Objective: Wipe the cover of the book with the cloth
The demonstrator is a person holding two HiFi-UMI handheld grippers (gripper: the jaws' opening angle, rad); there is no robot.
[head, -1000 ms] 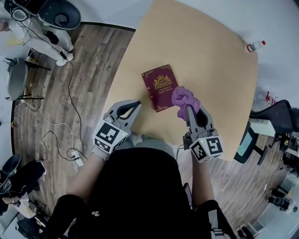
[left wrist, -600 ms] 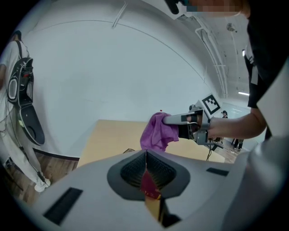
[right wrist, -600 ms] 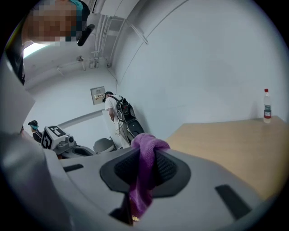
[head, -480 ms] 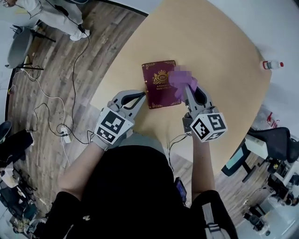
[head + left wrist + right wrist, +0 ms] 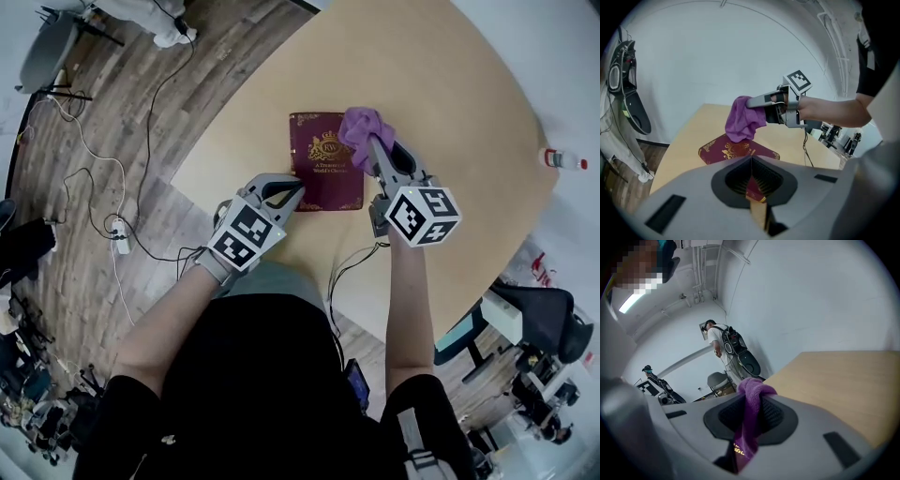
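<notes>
Purple cloth, clenched in the right claw, now lies on the cover under that claw's tip, having slid on from beside the book; wiping looks begun. Left claw, clenched empty, sits at the book's near edge on the worktop.

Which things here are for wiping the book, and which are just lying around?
For the job:
- the book
- the purple cloth
- the right gripper, pinching the cloth
- the left gripper, jaws together at the book's near corner

Just lying about:
- the bottle, far off to the right
- the power strip on the floor
</notes>
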